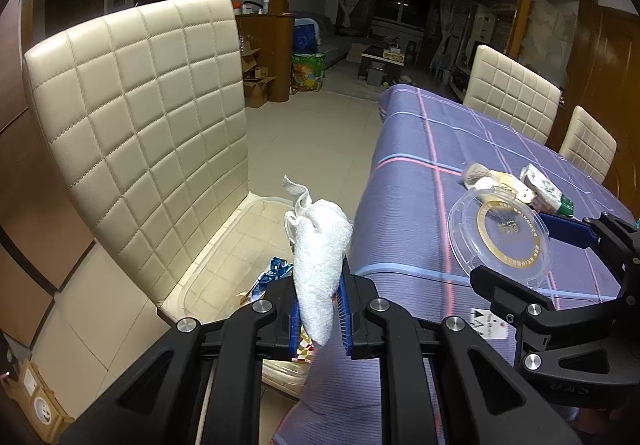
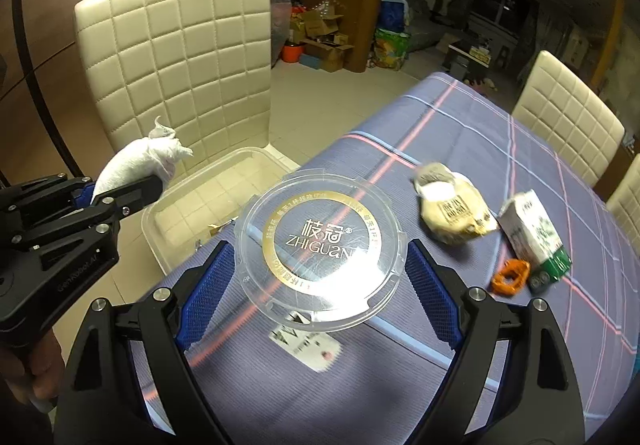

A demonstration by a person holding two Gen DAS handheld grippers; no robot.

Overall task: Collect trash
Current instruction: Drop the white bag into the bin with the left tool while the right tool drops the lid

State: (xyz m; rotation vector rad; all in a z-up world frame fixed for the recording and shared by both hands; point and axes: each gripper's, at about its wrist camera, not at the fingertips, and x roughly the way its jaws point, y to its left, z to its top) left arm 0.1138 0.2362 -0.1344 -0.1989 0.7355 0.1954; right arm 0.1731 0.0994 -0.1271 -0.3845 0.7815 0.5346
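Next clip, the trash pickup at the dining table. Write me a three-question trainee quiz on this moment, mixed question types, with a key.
1. True or false: the left gripper is shut on the white crumpled tissue.
2. Multiple choice: the right gripper holds which item? A) the milk carton B) the clear round lid C) the orange ring
3. Fill in: the clear plastic bin sits on the seat of a cream ____.

Key
1. True: the blue pads clamp the tissue on both sides.
2. B: the lid sits between the two blue-padded fingers, above the tablecloth.
3. chair
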